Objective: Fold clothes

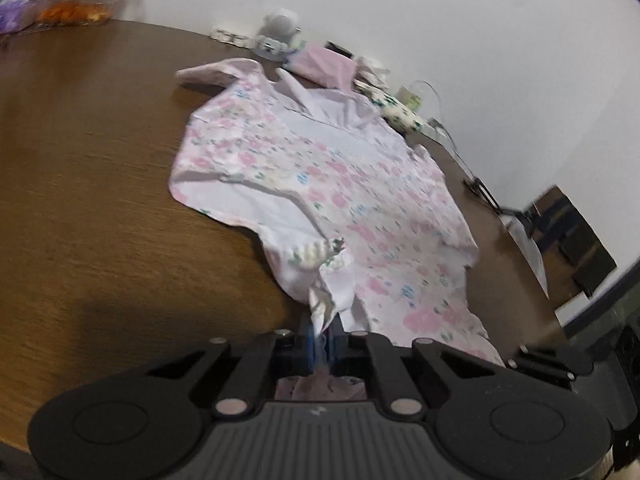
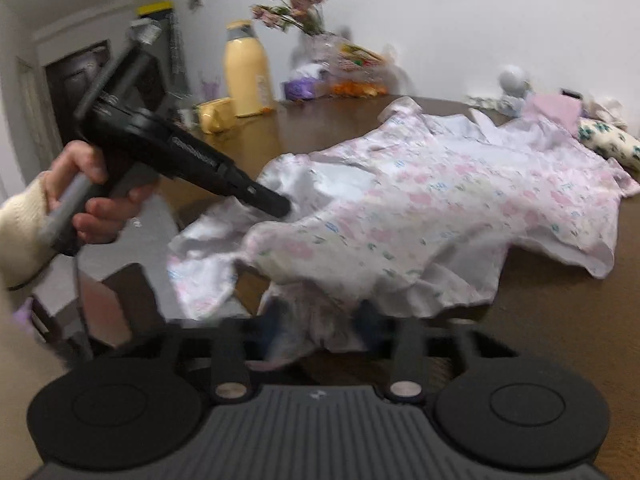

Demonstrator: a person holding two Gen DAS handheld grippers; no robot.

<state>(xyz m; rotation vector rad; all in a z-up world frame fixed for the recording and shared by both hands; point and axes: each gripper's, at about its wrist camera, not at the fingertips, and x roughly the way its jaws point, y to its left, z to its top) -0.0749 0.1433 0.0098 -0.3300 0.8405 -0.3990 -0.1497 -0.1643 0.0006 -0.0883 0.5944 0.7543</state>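
A pink floral garment (image 1: 320, 184) is spread out crumpled across the brown wooden tabletop (image 1: 88, 184), with its near hem hanging a bit over the near edge. In the left wrist view, the left gripper (image 1: 320, 344) is seen right at that near hem, and its jaws are pinched together on a bunched fold of the fabric. From the right wrist view, the same left gripper (image 2: 276, 206) is held in a hand (image 2: 86, 196) with a cream knitted sleeve (image 2: 20, 232) at the left, its tip buried in the left edge of the garment (image 2: 420, 208). The right gripper (image 2: 316, 320) is down at the near hem too; things are pretty blurred there, but cloth is gathered between its jaws, which look closed onto it. At the far side of the tabletop (image 2: 560, 320), a yellow bottle (image 2: 248, 76), a vase of pink flowers (image 2: 292, 0) and some snack bags (image 2: 352, 68) are lined up against the white wall. Far right, a folded pink cloth (image 1: 324, 66) and a cream item with green print (image 1: 400, 114) are lying just beyond the garment, next to a small white round gadget (image 1: 280, 24).
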